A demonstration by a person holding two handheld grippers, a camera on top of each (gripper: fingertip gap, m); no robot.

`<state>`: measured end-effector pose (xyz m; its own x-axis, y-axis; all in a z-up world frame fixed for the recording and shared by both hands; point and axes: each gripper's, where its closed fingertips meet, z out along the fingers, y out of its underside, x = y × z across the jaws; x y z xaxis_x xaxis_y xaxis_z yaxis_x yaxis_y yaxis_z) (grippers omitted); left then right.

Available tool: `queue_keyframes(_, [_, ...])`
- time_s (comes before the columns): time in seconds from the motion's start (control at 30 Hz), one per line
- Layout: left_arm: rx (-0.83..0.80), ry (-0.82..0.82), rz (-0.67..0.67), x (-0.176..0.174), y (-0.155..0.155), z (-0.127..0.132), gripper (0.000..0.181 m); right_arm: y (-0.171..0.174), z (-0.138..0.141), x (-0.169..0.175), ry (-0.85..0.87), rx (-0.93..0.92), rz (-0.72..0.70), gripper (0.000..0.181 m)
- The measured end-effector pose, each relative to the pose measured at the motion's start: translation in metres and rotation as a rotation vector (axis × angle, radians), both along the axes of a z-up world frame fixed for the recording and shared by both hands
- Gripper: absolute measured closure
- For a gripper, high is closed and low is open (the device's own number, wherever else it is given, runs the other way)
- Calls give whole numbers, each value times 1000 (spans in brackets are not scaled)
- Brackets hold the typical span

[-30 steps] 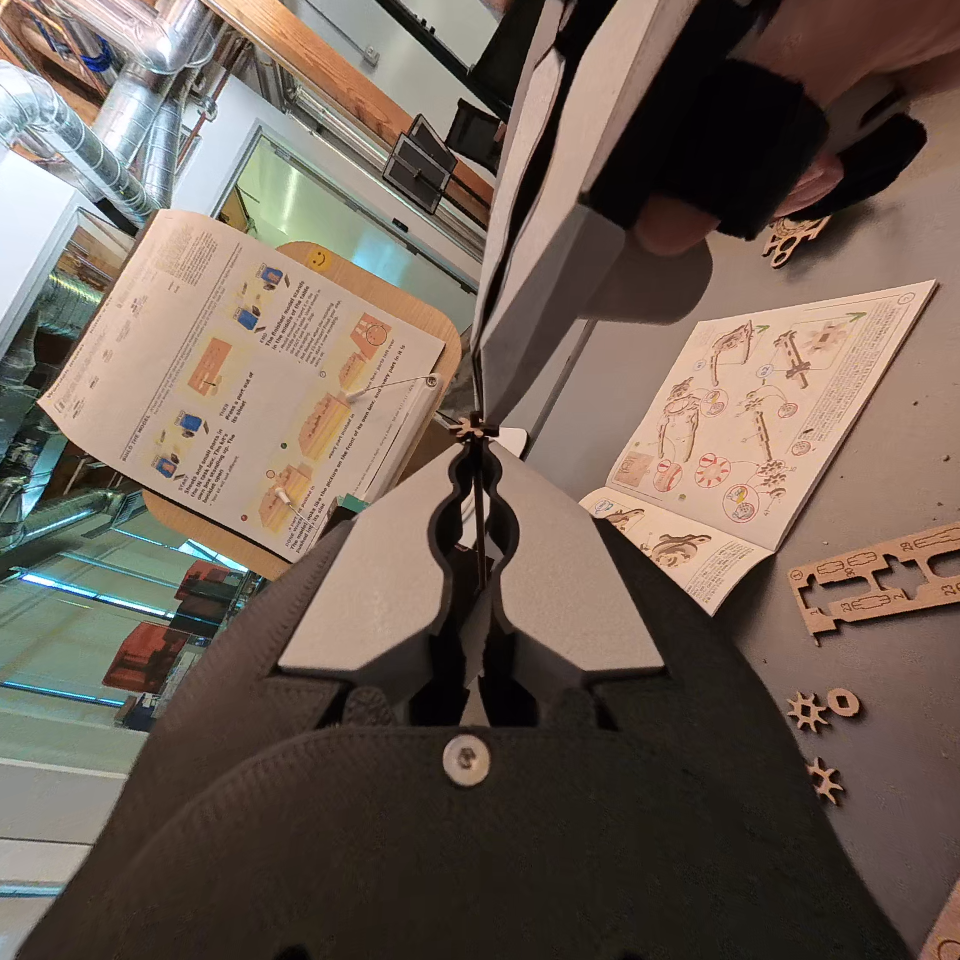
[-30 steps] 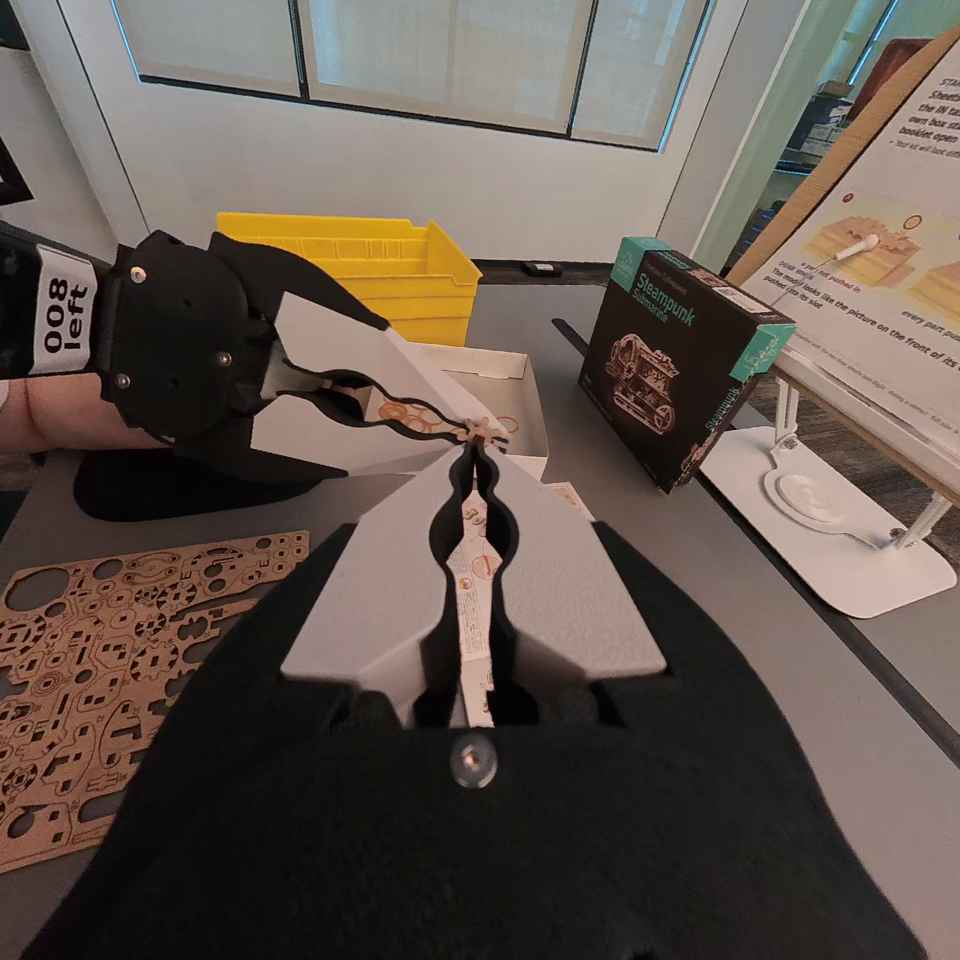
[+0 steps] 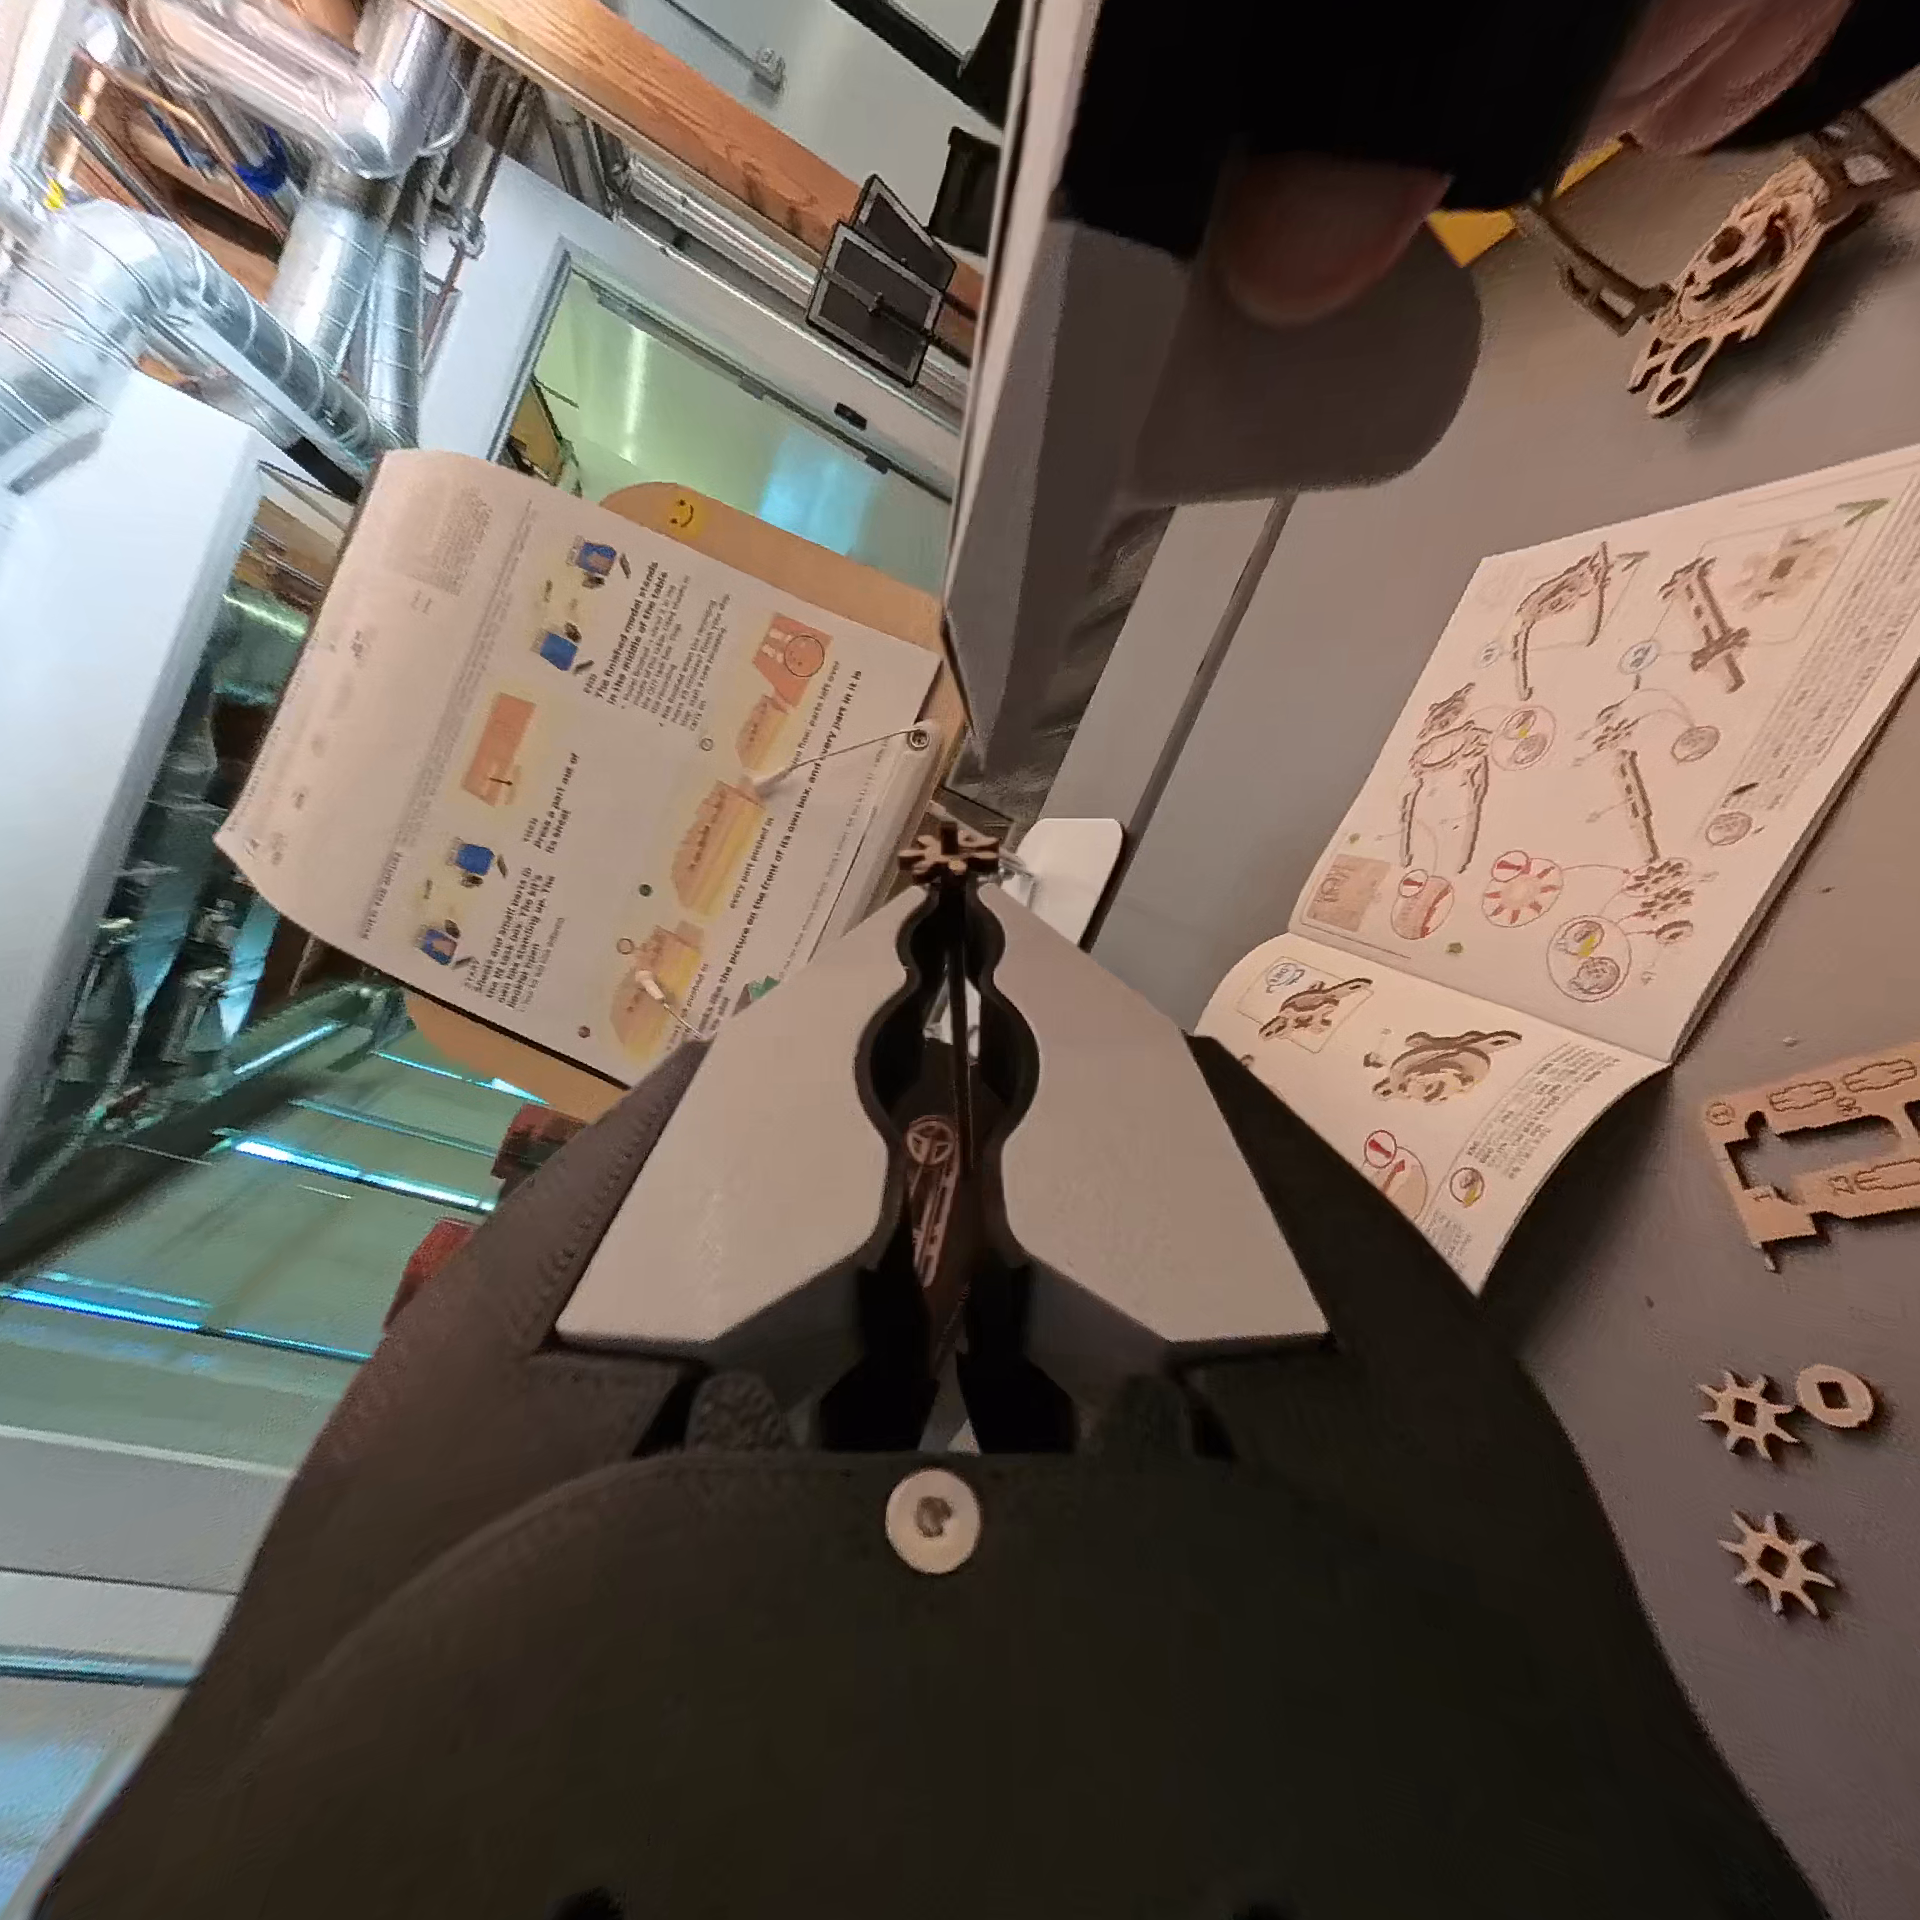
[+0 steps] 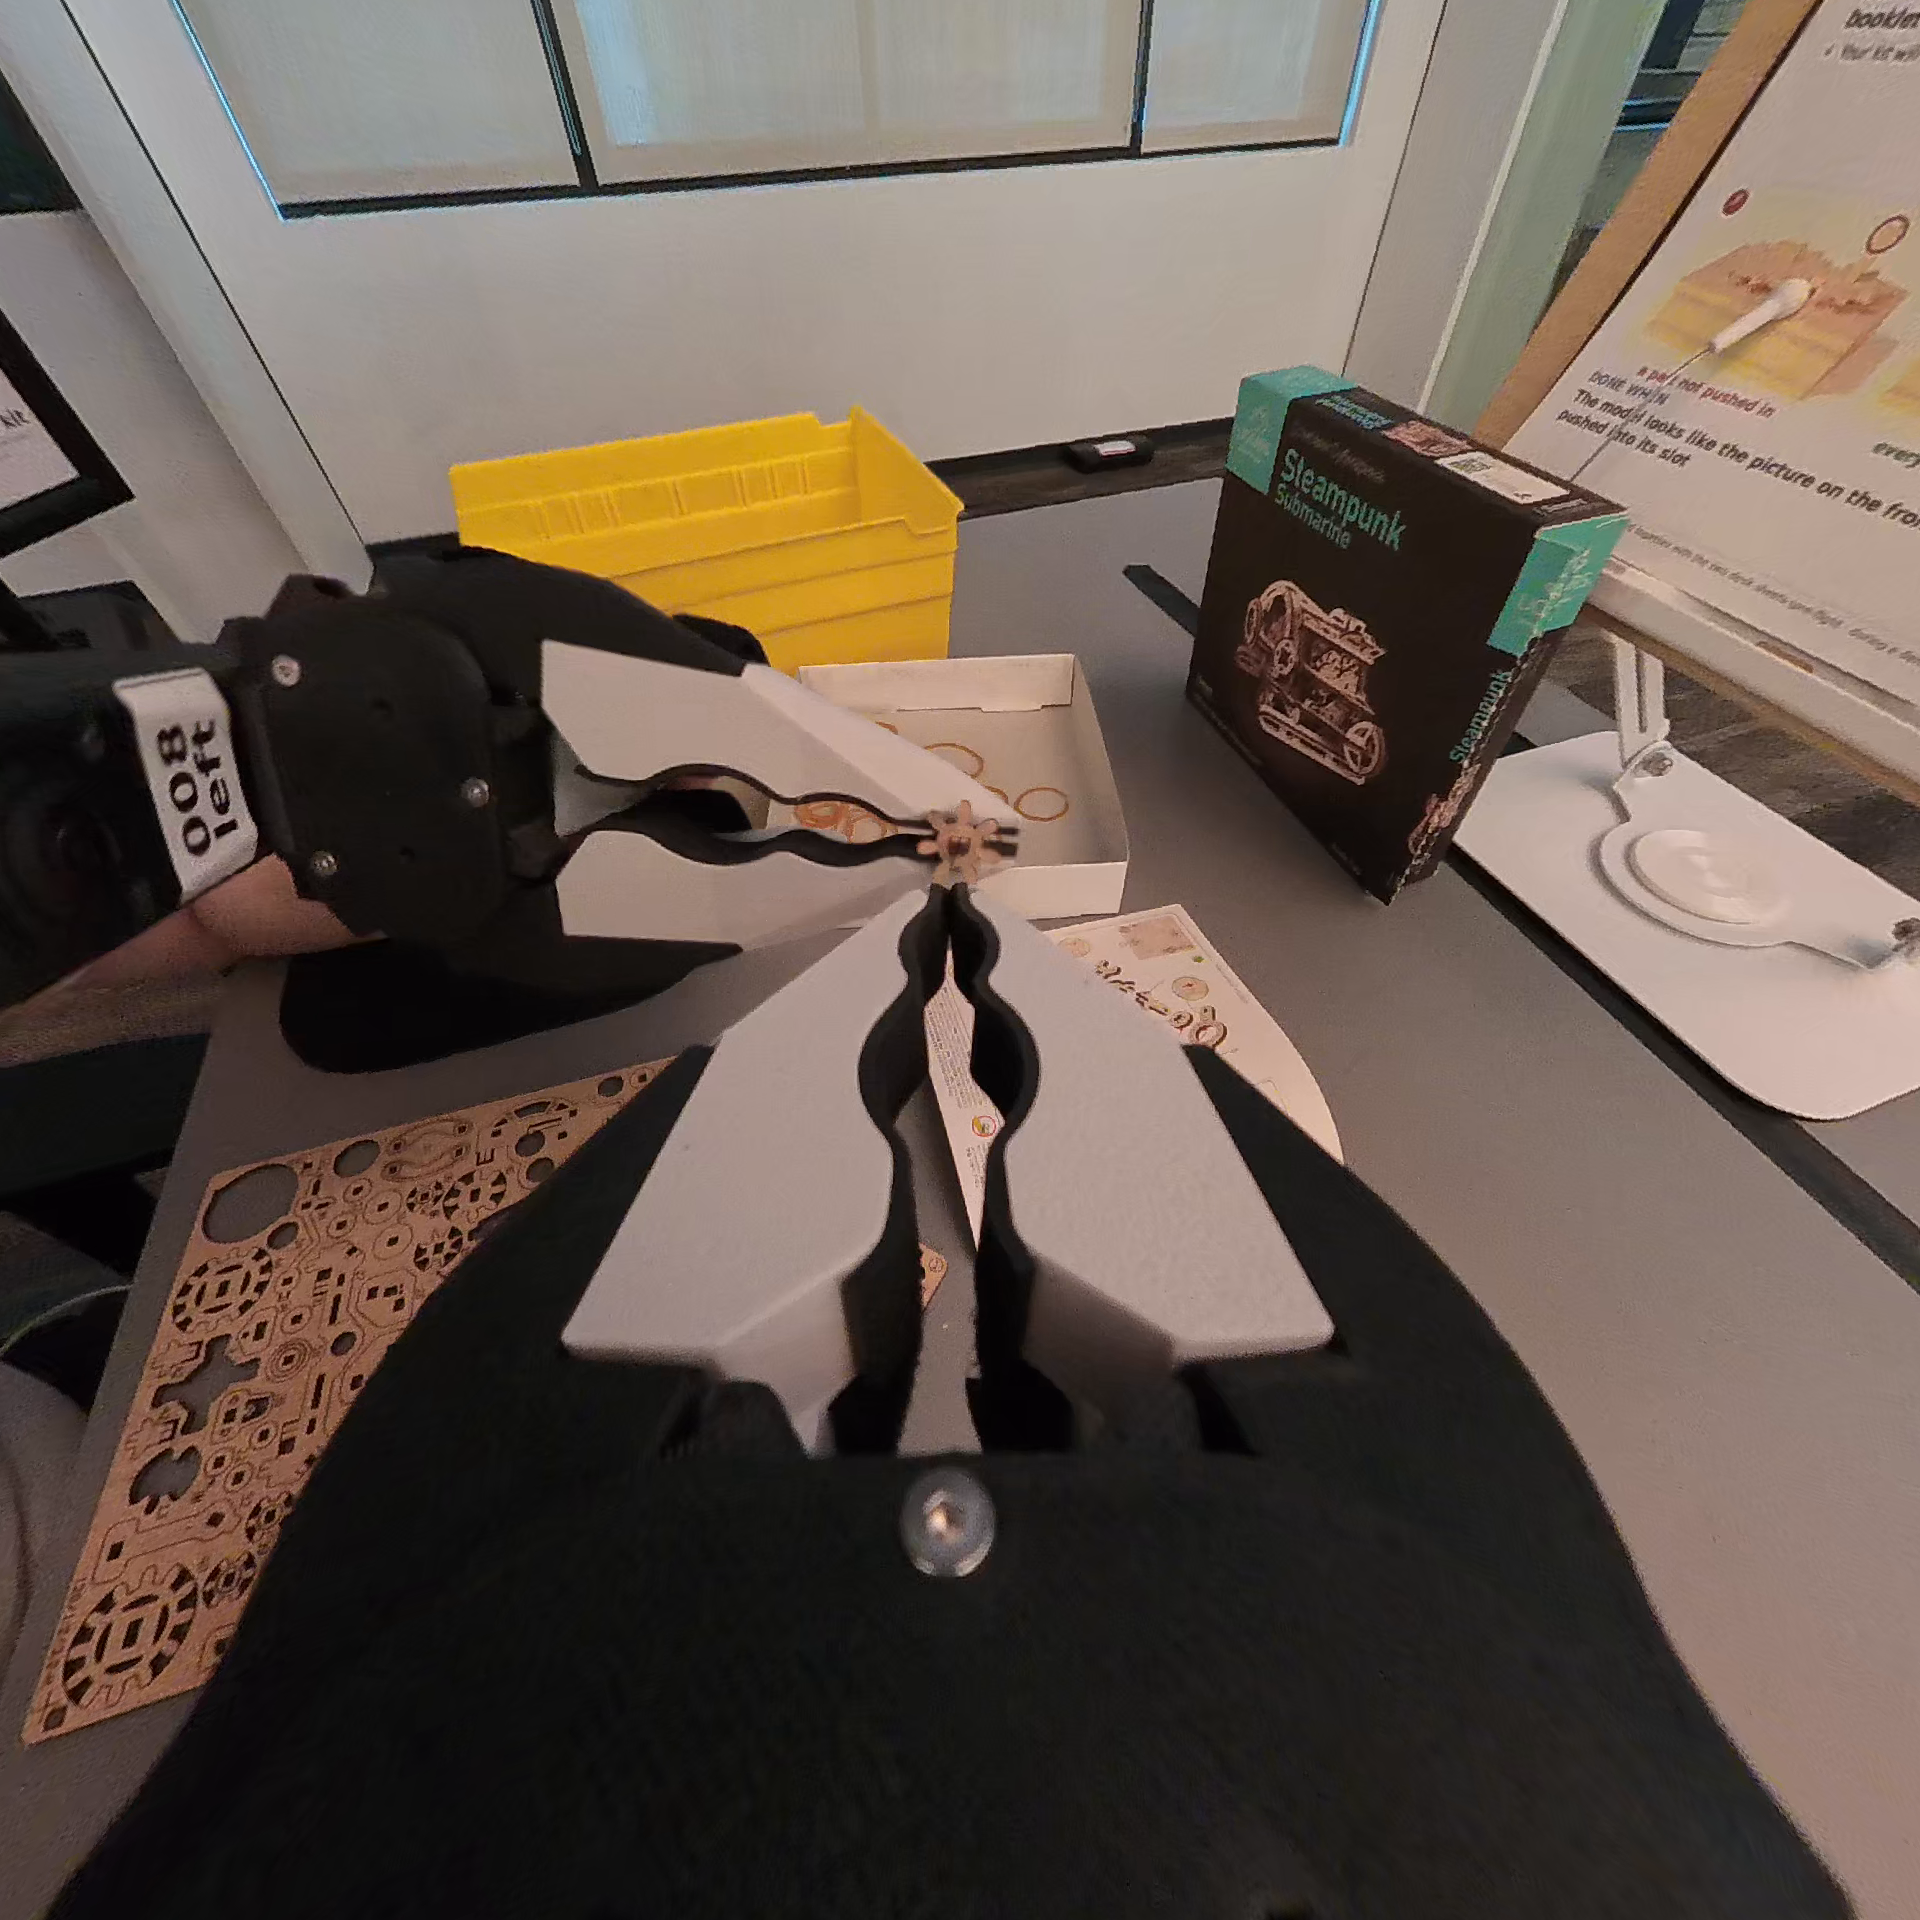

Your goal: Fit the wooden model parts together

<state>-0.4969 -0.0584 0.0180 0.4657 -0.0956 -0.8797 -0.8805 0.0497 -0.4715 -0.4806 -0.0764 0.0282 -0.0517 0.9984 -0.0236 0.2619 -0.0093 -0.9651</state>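
My left gripper [image 3: 951, 883] is shut on a small wooden gear [image 3: 951, 852], pinched edge-on at its tips above the grey table [image 3: 1662, 1714]. In the right wrist view the left gripper [image 4: 992, 833] reaches in from the left, holding the gear [image 4: 966, 836] face-on. My right gripper [image 4: 943, 896] is shut, its tips right under the gear and touching or nearly touching it. I see nothing between its jaws. In the left wrist view the right gripper [image 3: 971, 675] comes down from the top, held by a gloved hand [image 3: 1299, 208].
An open instruction booklet [image 3: 1558, 831], a wooden offcut [image 3: 1829, 1153], two loose gears [image 3: 1745, 1411] and a part-built model [image 3: 1725, 281] lie on the table. A punched wooden sheet [image 4: 260, 1351], yellow bin [image 4: 727, 540], white tray [image 4: 1081, 727], dark kit box [image 4: 1371, 634] and an instruction board on a stand [image 4: 1714, 914] surround the grippers. Left and right tips are no more than a few centimetres apart. About 15 centimetres separates my left fingertips from the wooden offcut [image 3: 1829, 1153].
The left gripper has levelled out and turned, so the gear now faces the right camera. Both grippers stay shut with their tips together at the gear.
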Motion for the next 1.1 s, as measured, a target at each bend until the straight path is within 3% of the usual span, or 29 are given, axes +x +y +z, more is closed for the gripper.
queue_keyframes(0.33, [-117,-269,-109,6,-2,-3,181,6,4,0,28,28,-7,180])
queue_keyframes(0.43, [-131,-309,-132,9,-3,-3,181,10,0,-2,19,-4,-21,166])
queue_keyframes(0.67, [-106,-313,-163,15,-7,2,181,7,2,-3,65,-350,83,149])
queue_keyframes(0.8, [-96,-326,-175,16,-8,5,181,5,3,-3,91,-547,151,149])
queue_keyframes(1.1, [-102,-354,-197,19,-10,6,181,0,-2,-6,96,-735,226,150])
